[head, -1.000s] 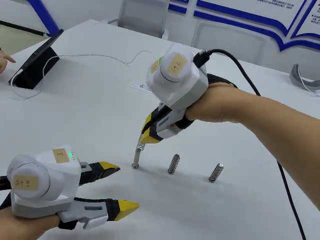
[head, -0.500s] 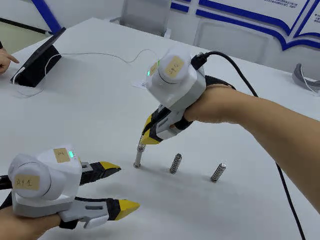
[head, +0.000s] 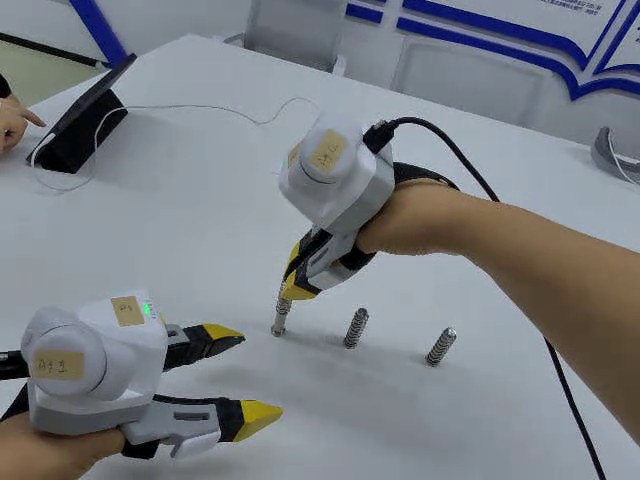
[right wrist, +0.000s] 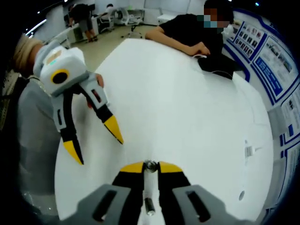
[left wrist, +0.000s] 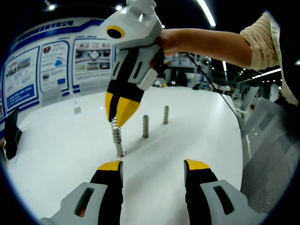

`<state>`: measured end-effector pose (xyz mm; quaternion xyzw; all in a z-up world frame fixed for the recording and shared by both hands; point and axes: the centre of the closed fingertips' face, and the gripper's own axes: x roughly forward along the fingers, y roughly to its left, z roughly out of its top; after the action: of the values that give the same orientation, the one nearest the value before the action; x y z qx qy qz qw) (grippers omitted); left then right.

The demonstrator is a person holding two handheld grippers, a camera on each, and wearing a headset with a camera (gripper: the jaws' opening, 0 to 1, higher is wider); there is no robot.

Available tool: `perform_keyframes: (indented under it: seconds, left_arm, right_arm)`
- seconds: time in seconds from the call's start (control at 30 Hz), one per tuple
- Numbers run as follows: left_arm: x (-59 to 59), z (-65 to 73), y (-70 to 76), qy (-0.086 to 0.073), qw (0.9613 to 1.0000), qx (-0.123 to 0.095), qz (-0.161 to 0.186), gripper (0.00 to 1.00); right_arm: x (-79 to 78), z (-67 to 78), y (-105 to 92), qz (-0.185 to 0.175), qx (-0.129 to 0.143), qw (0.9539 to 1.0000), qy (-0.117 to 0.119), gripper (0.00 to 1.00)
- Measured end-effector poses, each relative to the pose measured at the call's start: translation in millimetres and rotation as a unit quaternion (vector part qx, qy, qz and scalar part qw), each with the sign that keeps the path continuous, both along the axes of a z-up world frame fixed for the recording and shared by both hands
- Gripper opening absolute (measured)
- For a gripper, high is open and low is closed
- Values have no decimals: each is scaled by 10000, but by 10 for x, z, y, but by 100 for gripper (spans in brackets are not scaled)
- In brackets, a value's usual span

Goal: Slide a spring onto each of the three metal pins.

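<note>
Three metal pins stand in a row on the white table. The left pin carries a spring on its upper part, and my right gripper is shut on that spring from above, its yellow tips over the coil. The spring's top end shows between the jaws. The middle pin and the right pin each wear a spring. My left gripper stays open, a short way in front of the left pin, holding nothing.
A black tablet on a stand sits at the back left with a thin white cable trailing across the table. A person's hand rests beside it. A black cable runs from my right gripper along the arm.
My right gripper has sunk slightly along the left pin with the spring still in its jaws. The left gripper has kept its place.
</note>
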<state>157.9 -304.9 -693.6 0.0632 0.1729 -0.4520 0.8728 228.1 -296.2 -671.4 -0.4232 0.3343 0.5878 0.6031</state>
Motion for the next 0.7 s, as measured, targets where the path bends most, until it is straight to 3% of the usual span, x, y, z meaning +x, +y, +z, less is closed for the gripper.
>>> perform_keyframes:
  seconds: [0.7]
  left_arm:
    - [-3, -14, 13, 30, 10000, -7, 11, 53]
  right_arm:
    - [63, -282, -16, -211, -129, 9995, 172, 12]
